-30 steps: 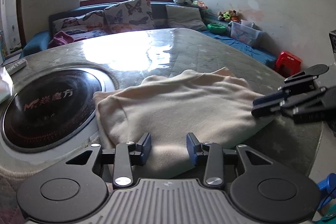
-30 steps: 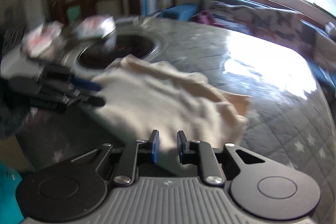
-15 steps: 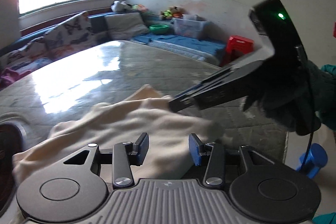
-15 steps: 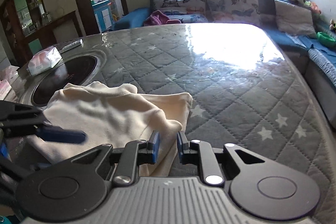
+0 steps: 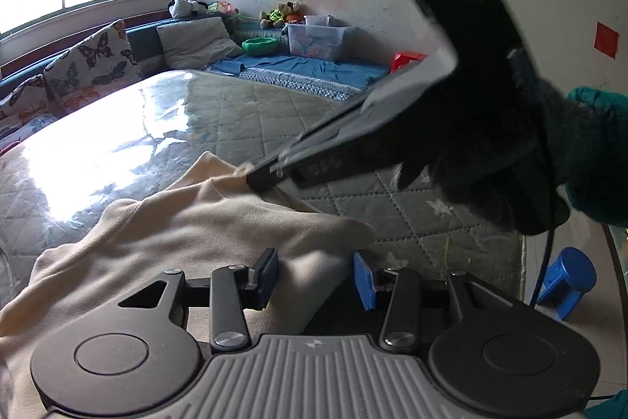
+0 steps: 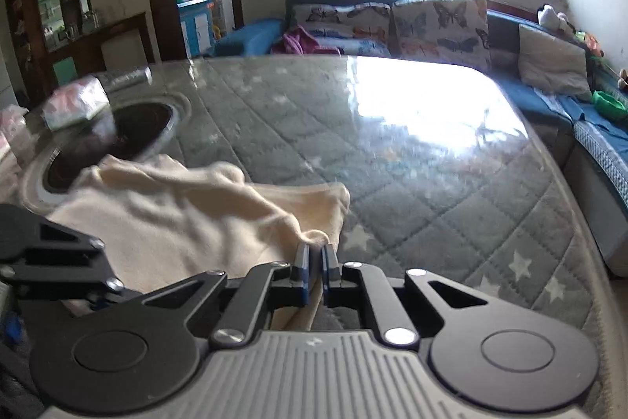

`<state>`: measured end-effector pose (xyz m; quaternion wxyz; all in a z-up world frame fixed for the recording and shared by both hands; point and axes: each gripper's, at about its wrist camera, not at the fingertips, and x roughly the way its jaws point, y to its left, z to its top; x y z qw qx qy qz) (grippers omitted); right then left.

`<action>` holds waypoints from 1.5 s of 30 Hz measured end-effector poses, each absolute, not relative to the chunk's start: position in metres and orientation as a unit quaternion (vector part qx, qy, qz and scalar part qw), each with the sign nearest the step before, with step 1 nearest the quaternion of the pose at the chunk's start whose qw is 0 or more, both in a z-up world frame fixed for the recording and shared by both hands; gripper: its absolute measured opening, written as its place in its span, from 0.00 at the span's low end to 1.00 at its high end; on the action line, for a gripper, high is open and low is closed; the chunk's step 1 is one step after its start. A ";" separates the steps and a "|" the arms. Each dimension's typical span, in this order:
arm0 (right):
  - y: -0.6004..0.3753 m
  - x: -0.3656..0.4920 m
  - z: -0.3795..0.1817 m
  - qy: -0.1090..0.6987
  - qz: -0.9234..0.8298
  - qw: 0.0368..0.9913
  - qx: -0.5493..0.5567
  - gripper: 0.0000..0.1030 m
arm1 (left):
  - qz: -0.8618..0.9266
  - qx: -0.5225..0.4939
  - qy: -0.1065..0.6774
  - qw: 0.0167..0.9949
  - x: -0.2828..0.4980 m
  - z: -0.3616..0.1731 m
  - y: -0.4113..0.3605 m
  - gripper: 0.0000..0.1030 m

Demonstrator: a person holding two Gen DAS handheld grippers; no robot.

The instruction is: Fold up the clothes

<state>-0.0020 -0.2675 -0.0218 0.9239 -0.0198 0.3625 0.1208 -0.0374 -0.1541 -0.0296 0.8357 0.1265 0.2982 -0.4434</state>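
While the cream garment [image 6: 172, 218] is spread on the quilted grey table cover [image 6: 431, 183] beside a round black cooktop [image 6: 117, 128], the left gripper [image 5: 314, 273] is held wide apart over its near edge, gripping nothing. Further right, a fold of the garment's corner is pinched between the closed fingers of the right gripper [image 6: 315, 262].

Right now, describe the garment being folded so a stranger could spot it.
On the grey quilted table, beside the round black cooktop, lies a cream garment. It is the only cloth there, one corner pinched by the right gripper.
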 end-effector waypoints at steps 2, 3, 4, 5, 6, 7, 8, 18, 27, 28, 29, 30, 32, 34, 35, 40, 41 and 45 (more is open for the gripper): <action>-0.268 0.000 -0.024 0.363 0.119 0.924 -0.018 0.05 | -0.445 0.124 0.298 0.835 -0.036 -0.031 -0.154 0.45; -0.270 0.000 -0.023 0.361 0.120 0.925 -0.015 0.05 | -0.446 0.126 0.297 0.835 -0.036 -0.031 -0.154 0.45; -0.271 0.001 -0.021 0.358 0.121 0.926 -0.013 0.05 | -0.447 0.130 0.295 0.834 -0.037 -0.031 -0.154 0.45; -0.272 0.001 -0.019 0.356 0.122 0.927 -0.011 0.04 | -0.447 0.132 0.293 0.835 -0.036 -0.030 -0.155 0.45; -0.273 0.001 -0.017 0.353 0.123 0.927 -0.008 0.04 | -0.447 0.133 0.290 0.836 -0.036 -0.028 -0.156 0.45; -0.274 0.001 -0.015 0.350 0.124 0.928 -0.006 0.04 | -0.447 0.133 0.287 0.837 -0.035 -0.027 -0.157 0.45; -0.275 0.001 -0.013 0.348 0.125 0.929 -0.003 0.04 | -0.447 0.133 0.284 0.838 -0.035 -0.025 -0.158 0.45; -0.276 0.009 -0.023 0.371 0.142 0.917 0.007 0.08 | -0.456 0.134 0.281 0.834 -0.030 -0.026 -0.170 0.46; -0.278 0.014 -0.012 0.350 0.140 0.926 0.002 0.00 | -0.458 0.131 0.288 0.831 -0.025 -0.030 -0.177 0.47; -0.280 0.016 -0.013 0.354 0.140 0.925 0.008 0.00 | -0.457 0.131 0.288 0.831 -0.024 -0.030 -0.177 0.47; -0.283 0.016 -0.013 0.357 0.141 0.923 0.016 0.01 | -0.457 0.131 0.287 0.832 -0.025 -0.031 -0.178 0.47; -0.285 0.015 -0.013 0.359 0.142 0.922 0.023 0.03 | -0.456 0.131 0.286 0.832 -0.024 -0.031 -0.178 0.47; -0.290 0.011 -0.012 0.359 0.146 0.921 0.039 0.08 | -0.456 0.129 0.287 0.833 -0.024 -0.031 -0.179 0.47; -0.289 0.007 -0.012 0.360 0.147 0.921 0.034 0.09 | -0.456 0.129 0.286 0.833 -0.025 -0.031 -0.179 0.48; -0.288 0.004 -0.012 0.361 0.148 0.920 0.027 0.09 | -0.457 0.129 0.286 0.832 -0.025 -0.031 -0.179 0.48; -0.282 0.009 -0.025 0.373 0.145 0.916 0.025 0.10 | -0.455 0.129 0.285 0.834 -0.027 -0.031 -0.177 0.48; -0.280 0.010 -0.027 0.374 0.146 0.916 0.025 0.07 | -0.455 0.128 0.285 0.834 -0.028 -0.031 -0.177 0.48; -0.275 0.006 -0.014 0.346 0.150 0.926 0.005 0.03 | -0.457 0.131 0.285 0.833 -0.028 -0.032 -0.177 0.48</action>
